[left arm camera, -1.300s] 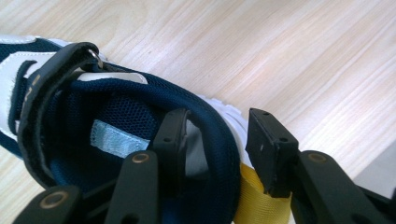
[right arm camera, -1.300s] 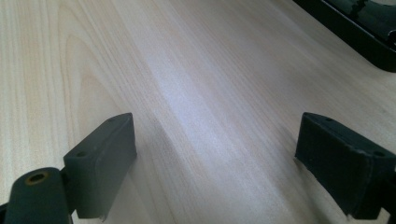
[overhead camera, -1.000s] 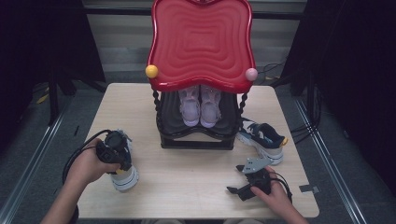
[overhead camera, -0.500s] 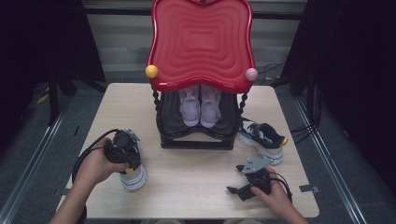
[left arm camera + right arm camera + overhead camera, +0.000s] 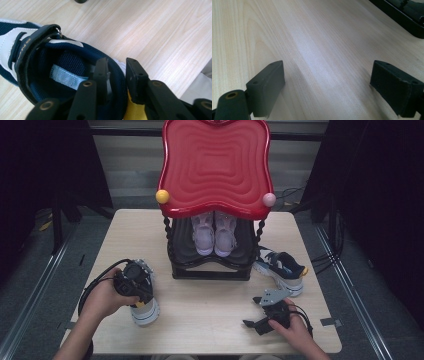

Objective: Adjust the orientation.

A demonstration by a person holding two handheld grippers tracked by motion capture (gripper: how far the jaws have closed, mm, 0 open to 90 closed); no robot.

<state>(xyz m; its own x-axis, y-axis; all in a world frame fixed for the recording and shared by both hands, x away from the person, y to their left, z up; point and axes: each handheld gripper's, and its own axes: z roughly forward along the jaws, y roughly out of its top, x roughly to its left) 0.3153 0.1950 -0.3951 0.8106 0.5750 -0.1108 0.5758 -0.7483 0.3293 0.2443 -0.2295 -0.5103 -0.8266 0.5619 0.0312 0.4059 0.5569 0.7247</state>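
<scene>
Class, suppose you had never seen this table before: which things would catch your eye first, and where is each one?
First, the tall red rack at the back middle of the table, with a pair of pale purple shoes on its lower shelf. Next, the navy sneaker at the front left, whose heel collar sits between the jaws of the left gripper. Its mate lies right of the rack.

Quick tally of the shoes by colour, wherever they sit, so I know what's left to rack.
Pink shoes on the rack's lower shelf: 2
Navy-and-white shoes: 2, one beside the rack on the table, one with its heel collar between the left gripper's jaws
Total: 4
</scene>
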